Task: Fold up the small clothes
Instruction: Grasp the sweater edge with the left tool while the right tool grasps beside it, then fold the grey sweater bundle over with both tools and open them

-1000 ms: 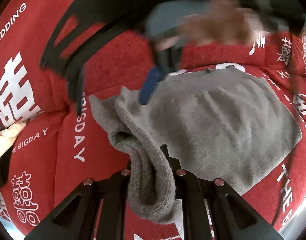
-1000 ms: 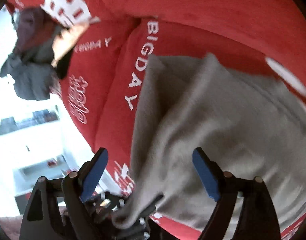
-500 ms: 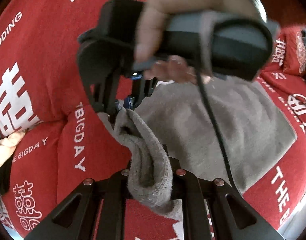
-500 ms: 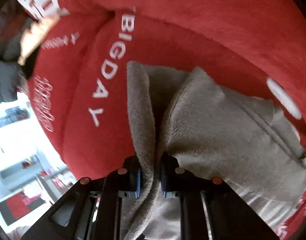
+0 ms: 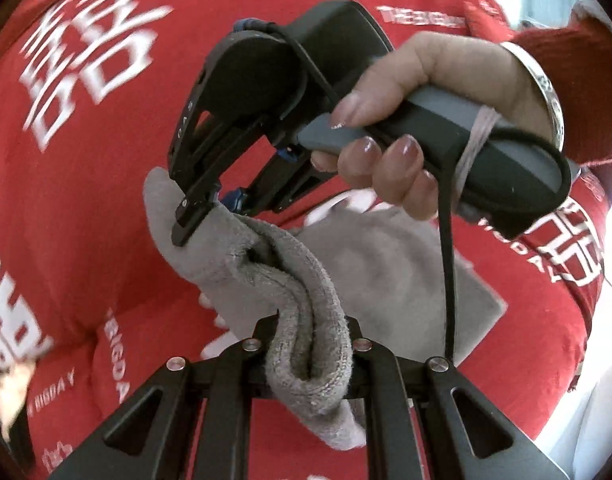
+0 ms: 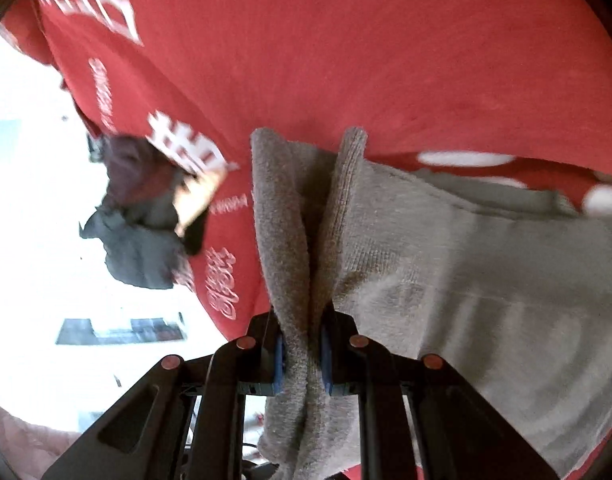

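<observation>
A small grey knitted garment (image 5: 385, 264) lies on a red printed bed cover (image 5: 86, 200). My left gripper (image 5: 307, 354) is shut on a bunched edge of it. My right gripper (image 6: 302, 354) is shut on another edge of the same garment (image 6: 465, 280), its blue pads (image 6: 278, 360) pressed on the cloth. In the left wrist view the right gripper (image 5: 210, 208), held by a hand, pinches the far corner, and the edge between the two grippers is raised off the cover.
A heap of dark and grey clothes (image 6: 142, 216) lies at the edge of the red cover (image 6: 385, 60). Beyond that edge is a bright white room with furniture (image 6: 118, 330). A sleeve in red (image 5: 565, 48) is at the upper right.
One second ago my right gripper was open over the garment; it has closed on the edge. Both grippers have lifted the edge and the views have shifted.
</observation>
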The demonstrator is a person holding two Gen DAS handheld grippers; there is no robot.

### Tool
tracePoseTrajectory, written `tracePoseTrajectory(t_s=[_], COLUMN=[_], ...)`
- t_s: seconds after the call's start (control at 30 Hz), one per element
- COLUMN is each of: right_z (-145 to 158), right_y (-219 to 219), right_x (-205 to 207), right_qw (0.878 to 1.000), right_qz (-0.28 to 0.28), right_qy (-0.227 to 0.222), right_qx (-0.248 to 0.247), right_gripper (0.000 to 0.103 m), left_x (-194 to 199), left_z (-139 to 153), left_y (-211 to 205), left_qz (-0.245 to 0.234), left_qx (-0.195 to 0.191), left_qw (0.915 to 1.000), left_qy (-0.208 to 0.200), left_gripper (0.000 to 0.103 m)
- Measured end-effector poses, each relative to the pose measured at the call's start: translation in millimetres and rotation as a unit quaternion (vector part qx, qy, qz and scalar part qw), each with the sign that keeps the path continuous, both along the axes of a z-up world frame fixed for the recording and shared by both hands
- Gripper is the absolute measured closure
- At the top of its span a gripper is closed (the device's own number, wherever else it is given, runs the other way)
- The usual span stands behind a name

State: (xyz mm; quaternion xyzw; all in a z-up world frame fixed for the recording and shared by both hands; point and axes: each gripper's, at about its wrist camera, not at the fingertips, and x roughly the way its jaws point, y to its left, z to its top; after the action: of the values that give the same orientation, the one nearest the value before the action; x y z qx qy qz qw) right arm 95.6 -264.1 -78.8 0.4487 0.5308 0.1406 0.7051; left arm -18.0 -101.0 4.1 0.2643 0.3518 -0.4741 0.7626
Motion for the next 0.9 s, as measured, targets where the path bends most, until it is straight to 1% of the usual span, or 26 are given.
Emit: tracePoseTrajectory(t_s=[0.13,0.23,0.3,0.4,0.5,0.53,0.63,0.73,0.8,0.83,0.9], right_z=[10.5,7.6,0.2,-21.3,-55.8,-72.0,-107.8,-120.5,-118.8,-117.8,-113.3], right_y=[-44.1,-78.2,-101.9,-132.8,-152.2,-159.1,-168.9,-170.2,-170.3,-169.6,-167.0], right_x=[-44.8,-77.2,-99.5,-133.8,-159.5,-169.0,-185.3,-188.6,-187.2,-188.1,-188.7], right_qw=[0.999,0.996,0.994,0.989,0.985,0.982,0.976,0.975,0.975,0.975,0.974], right_qz=[-0.045,-0.081,-0.107,-0.144,-0.169,-0.18,-0.197,-0.202,-0.204,-0.204,-0.206], right_qy=[-0.024,-0.024,-0.019,0.005,0.037,0.054,0.09,0.088,0.084,0.084,0.088], right_qx=[0.009,0.011,0.011,0.012,0.01,0.011,0.012,0.018,0.016,0.014,0.013], right_gripper=[0.088,0.088,0.088,0.088,0.088,0.088,0.087,0.086,0.085,0.083,0.081], left_x=[-27.7,-49.3,-62.5,-83.2,-104.8,-109.6,-117.5,-119.9,-120.5,-120.6,-117.2], left_z=[1.2,-3.7,-10.4,-27.0,-52.3,-62.1,-88.3,-95.3,-92.7,-92.1,-91.2], left_y=[-37.8,-66.5,-84.0,-109.9,-128.1,-133.1,-144.1,-145.3,-144.9,-144.1,-144.4], left_qz=[-0.045,-0.078,-0.098,-0.126,-0.144,-0.147,-0.148,-0.145,-0.139,-0.136,-0.13], left_qx=[-0.002,0.001,0.004,0.018,0.043,0.053,0.079,0.088,0.087,0.091,0.101], left_qw=[0.999,0.9969,0.9951,0.9916,0.9881,0.987,0.9845,0.9841,0.9852,0.9851,0.9846], left_qy=[0.002,0.008,0.011,0.023,0.034,0.039,0.051,0.053,0.051,0.052,0.059], left_gripper=[0.089,0.089,0.089,0.089,0.089,0.089,0.089,0.089,0.089,0.088,0.07])
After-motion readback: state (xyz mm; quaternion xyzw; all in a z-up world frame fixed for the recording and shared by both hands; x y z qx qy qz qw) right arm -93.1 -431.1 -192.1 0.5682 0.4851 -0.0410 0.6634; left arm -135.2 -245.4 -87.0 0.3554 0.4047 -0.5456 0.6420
